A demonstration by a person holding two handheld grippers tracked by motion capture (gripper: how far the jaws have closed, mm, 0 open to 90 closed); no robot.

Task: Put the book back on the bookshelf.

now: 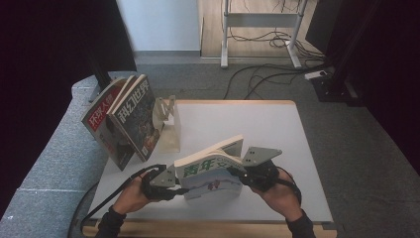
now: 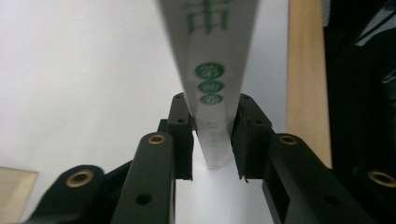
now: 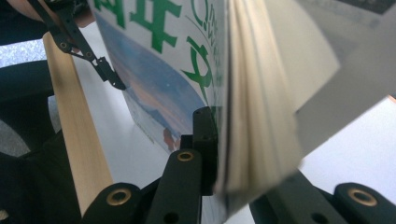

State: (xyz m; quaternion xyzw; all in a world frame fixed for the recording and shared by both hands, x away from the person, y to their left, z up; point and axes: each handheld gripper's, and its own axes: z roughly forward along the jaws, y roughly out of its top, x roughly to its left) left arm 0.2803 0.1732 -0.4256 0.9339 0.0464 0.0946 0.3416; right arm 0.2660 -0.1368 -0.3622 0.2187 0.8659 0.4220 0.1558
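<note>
green-lettered magazine (image 1: 212, 174) held upright on the white surface (image 1: 267, 134) near its front edge, spine clamped by left hand-held gripper (image 2: 212, 140), page edges pinched by right hand-held gripper (image 3: 224, 154).

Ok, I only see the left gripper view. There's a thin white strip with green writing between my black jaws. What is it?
Observer: The spine of a thick white magazine with green title letters, held upright above the white table.
Operator: Is my left gripper alone?
Observer: No. The right gripper is shut on the opposite edge, where the pages are.
Operator: Any more books?
Observer: Yes, a red-titled magazine and a dark-covered magazine stand tilted at the table's far left corner.
</note>
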